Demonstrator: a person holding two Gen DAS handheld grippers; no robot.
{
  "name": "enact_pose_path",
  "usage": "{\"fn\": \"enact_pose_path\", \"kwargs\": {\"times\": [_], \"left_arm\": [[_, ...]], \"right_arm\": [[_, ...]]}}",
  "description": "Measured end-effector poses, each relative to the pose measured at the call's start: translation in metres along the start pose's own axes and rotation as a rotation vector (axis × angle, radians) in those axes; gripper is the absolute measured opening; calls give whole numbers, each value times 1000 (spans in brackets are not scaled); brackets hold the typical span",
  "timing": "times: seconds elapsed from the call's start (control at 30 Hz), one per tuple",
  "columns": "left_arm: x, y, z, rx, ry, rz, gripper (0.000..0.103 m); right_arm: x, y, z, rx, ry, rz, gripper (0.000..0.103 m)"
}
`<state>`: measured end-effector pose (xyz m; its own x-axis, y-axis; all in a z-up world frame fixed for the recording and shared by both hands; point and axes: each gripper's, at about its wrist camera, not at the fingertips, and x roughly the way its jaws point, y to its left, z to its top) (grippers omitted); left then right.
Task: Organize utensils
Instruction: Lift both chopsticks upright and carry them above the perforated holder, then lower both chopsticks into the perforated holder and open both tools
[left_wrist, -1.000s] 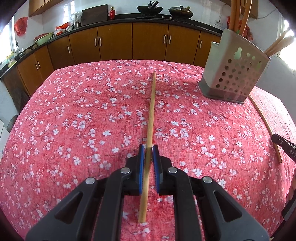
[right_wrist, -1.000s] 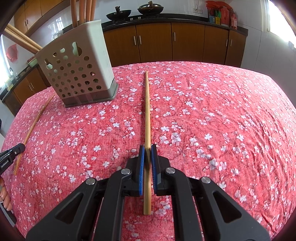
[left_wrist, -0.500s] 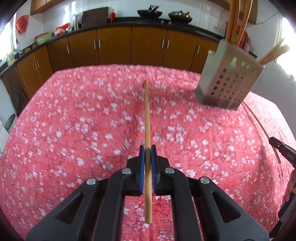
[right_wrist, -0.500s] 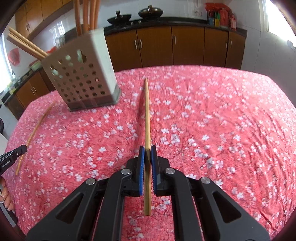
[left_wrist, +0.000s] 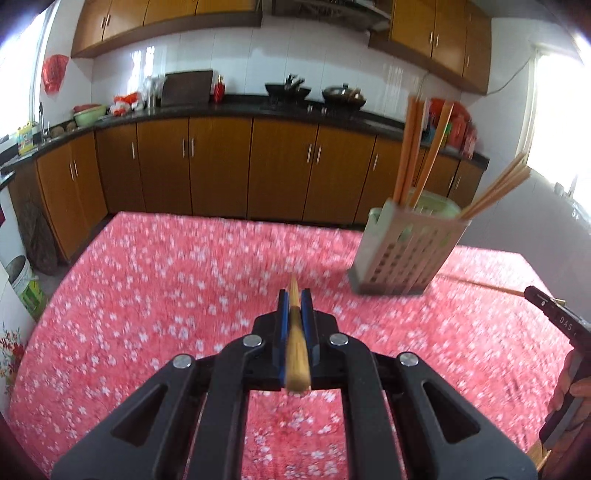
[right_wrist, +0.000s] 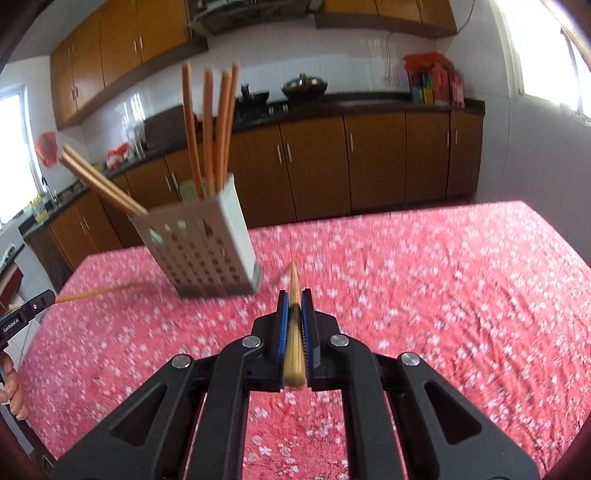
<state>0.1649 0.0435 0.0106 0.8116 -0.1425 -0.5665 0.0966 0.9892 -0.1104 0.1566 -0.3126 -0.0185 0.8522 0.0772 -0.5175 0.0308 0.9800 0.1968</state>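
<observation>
My left tool (left_wrist: 294, 295) is clamped tight on a chopstick (left_wrist: 296, 354), the blue pads (left_wrist: 282, 321) pressing it from both sides. The stick runs straight along the line of the fingers, its thick end poking out behind them toward the camera and its thin tip just past the fingertips, clear of the surface (left_wrist: 147, 295) with its red flowered cloth. My right tool (right_wrist: 294, 295) grips a second chopstick (right_wrist: 294, 350) the same way: pinched between its blue pads (right_wrist: 283, 325), thick end back, tip forward and raised off the cloth.

The holder (left_wrist: 406, 254), a pale perforated box, stands on the surface ahead of me, to the right in the left view and to the left in the right view (right_wrist: 199, 251). Several sticks (right_wrist: 208, 129) stand upright in it, and a couple more (right_wrist: 99, 181) lean out at a slant over its side.

One loose chopstick (right_wrist: 92, 294) lies on the cloth just beside the holder, between my two tools. In the left view its end (left_wrist: 491, 288) lies near the tip of my right tool's body at the picture's edge. Both views are blurred, so I cannot tell whether that loose stick touches the holder's base.
</observation>
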Motion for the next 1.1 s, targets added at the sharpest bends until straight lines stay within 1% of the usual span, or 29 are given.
{"fn": "enact_pose_path", "kwargs": {"times": [0.2,0.33,0.63,0.77,0.93,0.97,1.1], "left_arm": [[-12,-7,21,12,-50,-18,7],[-22,-12,35,15,-77,-47,7],[-48,-36,60,51,-133,-122,7],[-58,-55,73,67,-170,-164,7],[-67,-83,101,82,-252,-203,7],[-68,-87,107,80,-266,-206,7],[-69,-102,138,64,-342,-202,7]], "right_arm": [[-12,0,13,12,-55,11,8],[-24,9,22,14,-104,22,7],[-54,28,56,-14,-213,96,7],[-63,40,69,-25,-262,131,7],[-72,57,92,-27,-362,163,7],[-74,61,100,-26,-394,167,7],[-73,67,120,-22,-469,160,7]]}}
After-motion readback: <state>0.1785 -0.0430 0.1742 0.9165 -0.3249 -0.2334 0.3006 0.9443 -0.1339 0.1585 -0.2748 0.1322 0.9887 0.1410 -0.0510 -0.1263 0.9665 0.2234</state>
